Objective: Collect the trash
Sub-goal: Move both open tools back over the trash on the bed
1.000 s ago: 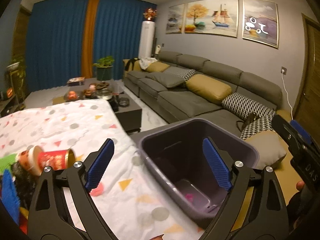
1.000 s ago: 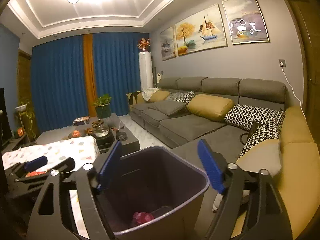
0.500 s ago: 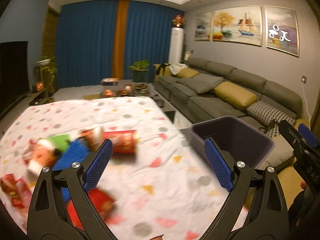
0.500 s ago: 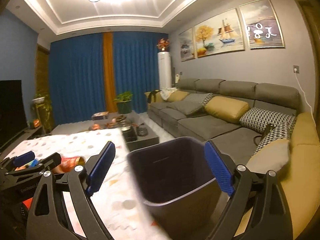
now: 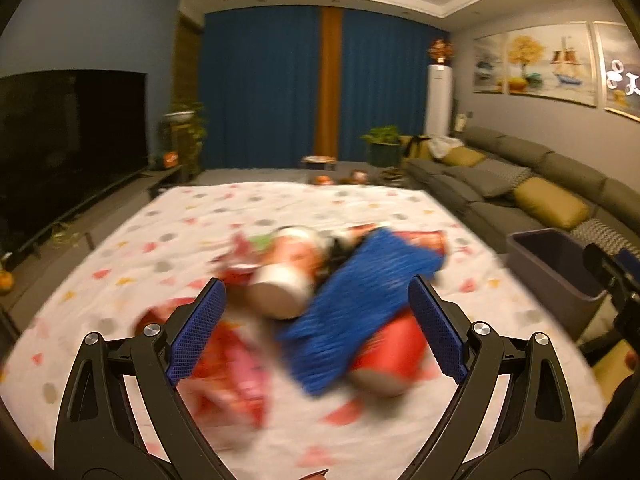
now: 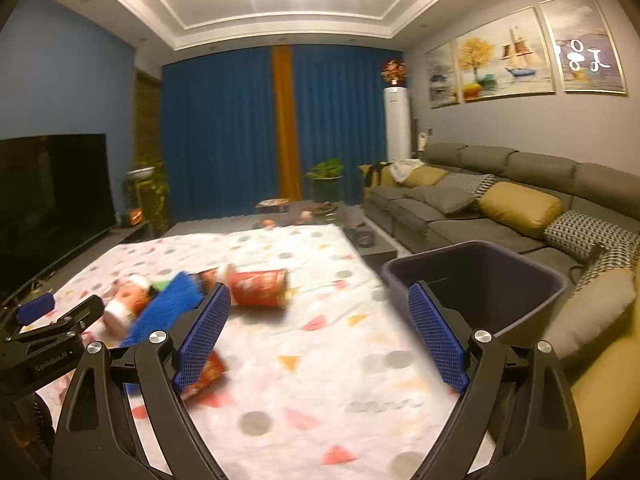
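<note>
1. The left gripper (image 5: pixel 316 328) has its two fingers spread wide apart. Nothing is pinched between them.
2. Its blue pads (image 5: pixel 196 332) do not touch anything. They hang in the air over the trash.
3. The trash pile (image 5: pixel 320 276) lies on the white spotted cloth (image 5: pixel 160 240), just past the left fingertips and partly in the gap between them. It looks very blurry.
4. In the pile a blue wrapper (image 5: pixel 360 300) lies close to the right-side finger. A white cup (image 5: pixel 280 292) lies on its side beside the wrapper, nearer the left-side finger. A red tub (image 5: pixel 392 356) sticks out from under the wrapper. A red and pink packet (image 5: pixel 232 376) lies low by the left-side finger.
5. The right gripper (image 6: pixel 318 336) also has its fingers spread wide. Nothing is between them but the cloth far below.
6. Its blue pads (image 6: pixel 438 340) touch nothing.
7. A red can (image 6: pixel 260 288) lies on its side on the cloth, just past the tip of the left-side finger. A small red packet (image 6: pixel 206 376) peeks out from behind that same finger.
8. The dark bin (image 6: pixel 476 280) stands past the right-side finger, at the edge of the cloth. It is open at the top.
9. The bin is well apart from the trash pile.
10. The grey sofa (image 6: pixel 480 208) is behind the bin.
</note>
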